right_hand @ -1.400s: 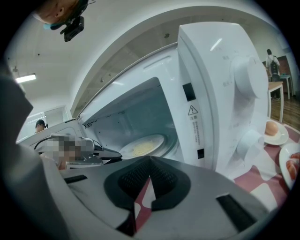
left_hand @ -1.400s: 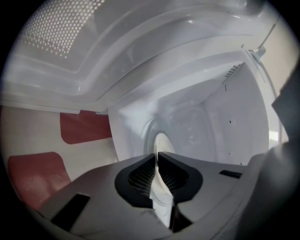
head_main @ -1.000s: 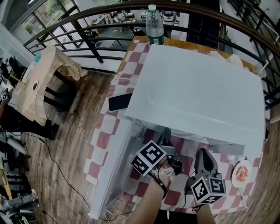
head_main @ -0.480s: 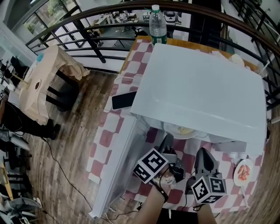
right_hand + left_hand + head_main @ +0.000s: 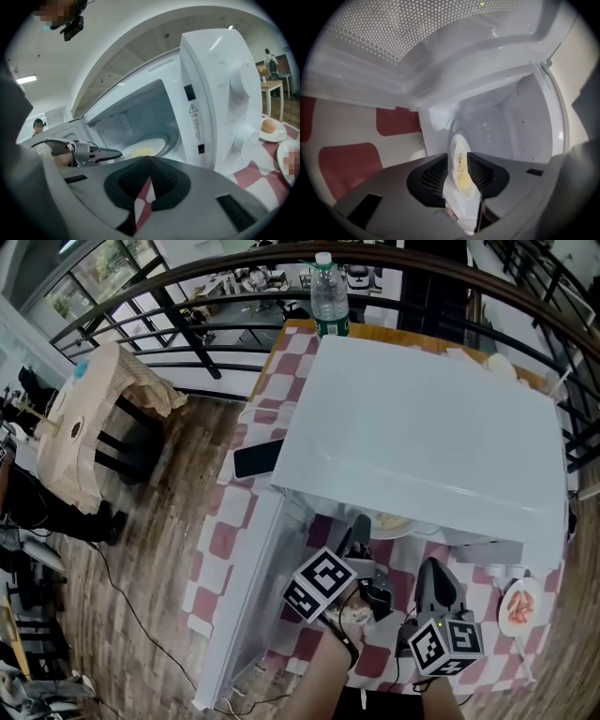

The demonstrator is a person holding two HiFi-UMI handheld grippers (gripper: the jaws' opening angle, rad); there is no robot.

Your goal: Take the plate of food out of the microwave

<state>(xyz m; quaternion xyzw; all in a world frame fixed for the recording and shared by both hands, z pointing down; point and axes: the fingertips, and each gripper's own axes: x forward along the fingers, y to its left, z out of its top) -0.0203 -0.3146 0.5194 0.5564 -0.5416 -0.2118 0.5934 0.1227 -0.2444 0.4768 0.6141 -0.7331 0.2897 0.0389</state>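
microwave (image 5: 422, 427): seen on the checked tablecloth (image 5: 267, 395), door (image 5: 239, 606) swung open on the left side of the head view.
plate of food (image 5: 394, 521): found at the mouth of the cavity, part under the roof edge, yellowish food on it; not yet lifted out.
left gripper (image 5: 358, 529): reached into the opening; jaws are recorded as having just been opening and now stand wide apart.
between left jaws: the plate's near rim is seen edge-on in the left gripper view, a dark gap on either side, so no pad is judged to press on it.
key relation: the plate lies straight ahead of the left jaws, its flat plane in line with the gap; the gripper is judged to be rolled so that one jaw sits above the rim and one below.
long axis: none, the plate is round; only the rim edge is offered.
right gripper (image 5: 434, 568): jaws together, nothing held; kept back in front of the microwave.
nearer hand: the left, by a wide margin.
next move (judged): the jaws are to be closed on the rim before any pull outward.
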